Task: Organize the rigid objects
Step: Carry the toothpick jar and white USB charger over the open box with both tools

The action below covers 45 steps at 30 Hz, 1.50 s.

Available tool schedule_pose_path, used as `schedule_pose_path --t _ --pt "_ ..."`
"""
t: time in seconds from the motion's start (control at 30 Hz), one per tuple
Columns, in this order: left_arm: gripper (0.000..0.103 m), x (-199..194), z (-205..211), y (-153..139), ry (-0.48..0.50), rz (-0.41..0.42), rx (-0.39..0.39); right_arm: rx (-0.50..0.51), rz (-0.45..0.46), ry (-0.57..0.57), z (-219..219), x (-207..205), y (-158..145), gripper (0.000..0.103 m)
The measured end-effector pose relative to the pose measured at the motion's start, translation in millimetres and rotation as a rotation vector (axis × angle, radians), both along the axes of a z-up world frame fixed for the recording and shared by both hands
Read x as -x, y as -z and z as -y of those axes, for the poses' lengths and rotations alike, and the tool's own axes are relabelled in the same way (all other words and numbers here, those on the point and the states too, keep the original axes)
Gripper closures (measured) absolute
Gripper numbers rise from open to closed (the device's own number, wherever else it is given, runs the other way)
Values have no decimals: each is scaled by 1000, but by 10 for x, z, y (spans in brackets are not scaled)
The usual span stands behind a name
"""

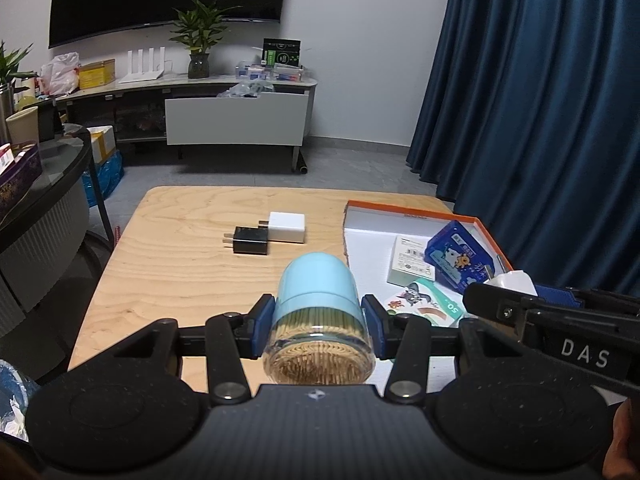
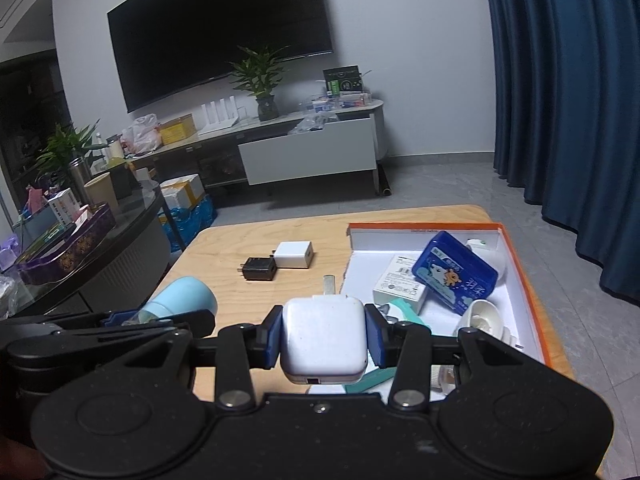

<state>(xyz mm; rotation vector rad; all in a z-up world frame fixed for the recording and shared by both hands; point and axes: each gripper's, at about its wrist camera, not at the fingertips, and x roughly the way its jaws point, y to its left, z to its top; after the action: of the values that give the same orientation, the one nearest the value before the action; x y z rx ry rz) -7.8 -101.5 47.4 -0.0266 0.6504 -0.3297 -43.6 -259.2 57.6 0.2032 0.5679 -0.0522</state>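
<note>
My left gripper (image 1: 319, 326) is shut on a toothpick jar (image 1: 318, 320) with a light blue cap, held above the wooden table (image 1: 180, 264). My right gripper (image 2: 323, 338) is shut on a white charger (image 2: 323, 340), prongs forward, held over the near left corner of the orange-edged box lid (image 2: 524, 276). The jar also shows in the right wrist view (image 2: 182, 300), and the white charger in the left wrist view (image 1: 514, 282). A black charger (image 1: 250, 241) and a second white charger (image 1: 286, 227) lie side by side on the table.
The box lid (image 1: 416, 210) holds a blue tin (image 1: 460, 256), a white carton (image 1: 410, 264), a cartoon card (image 1: 424, 300) and white pieces (image 2: 482, 316). A dark glass table (image 2: 80, 240) with boxes stands left. A TV cabinet and blue curtain lie beyond.
</note>
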Motion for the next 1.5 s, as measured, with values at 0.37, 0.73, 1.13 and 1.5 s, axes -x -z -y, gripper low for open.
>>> schedule_pose_path --t 0.37,0.73,1.13,1.5 --pt "55 6 178 -3 43 -6 -3 -10 -2 44 198 66 14 52" --pt "55 -5 398 -21 94 -22 0 -23 -7 102 445 136 41 52" --pt "55 1 635 25 147 -40 -8 -39 -13 162 697 168 89 52" --pt "55 1 828 110 196 -66 -18 -41 -25 212 912 154 144 52"
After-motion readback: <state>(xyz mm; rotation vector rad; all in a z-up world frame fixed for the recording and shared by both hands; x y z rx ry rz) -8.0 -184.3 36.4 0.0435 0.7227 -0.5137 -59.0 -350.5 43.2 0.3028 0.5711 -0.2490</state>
